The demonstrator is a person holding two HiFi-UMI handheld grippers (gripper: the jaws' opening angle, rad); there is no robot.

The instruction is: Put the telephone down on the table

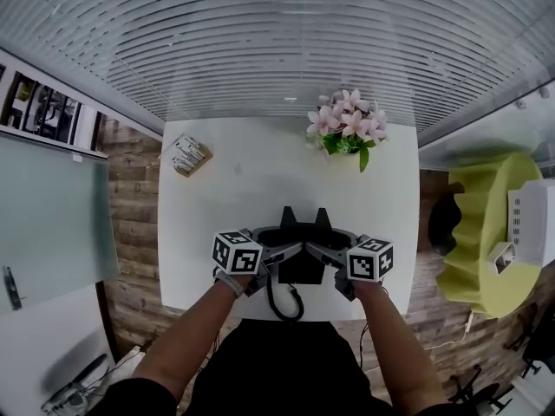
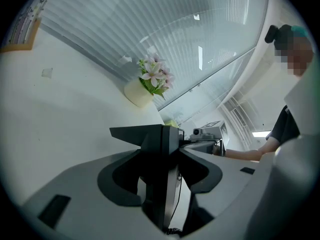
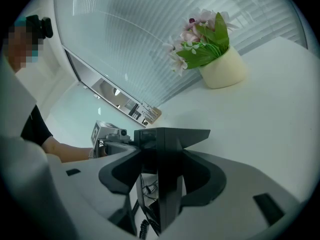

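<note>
**A:** Where is the phone (image 1: 300, 248) to be found?

**B:** At lower centre of the head view, over the near strip of the table (image 1: 251, 189) and close to its edge. Whether its base is touching the top cannot be told.

**A:** How is it held?

**B:** It is pinched from both sides. The left gripper (image 2: 162, 143) is clamped on one side of it and the right gripper (image 3: 167, 140) on the other. In each gripper view the dark body is seen squeezed between the jaws.

**A:** What could be expected to go wrong?

**B:** If one clamp were let go ahead of the other, the phone would probably be tipped or dragged sideways. So near the edge, it could be lost over it.

**A:** And the cord (image 1: 284, 303)?

**B:** It is hung in a loop past the near edge, below the phone. A pull toward the person could be given by its weight, or it could be snagged by a gripper being drawn back.

**A:** Anything farther out?

**B:** The flowers (image 1: 347, 124) at upper right are set well apart, so no trouble is expected there.
</note>
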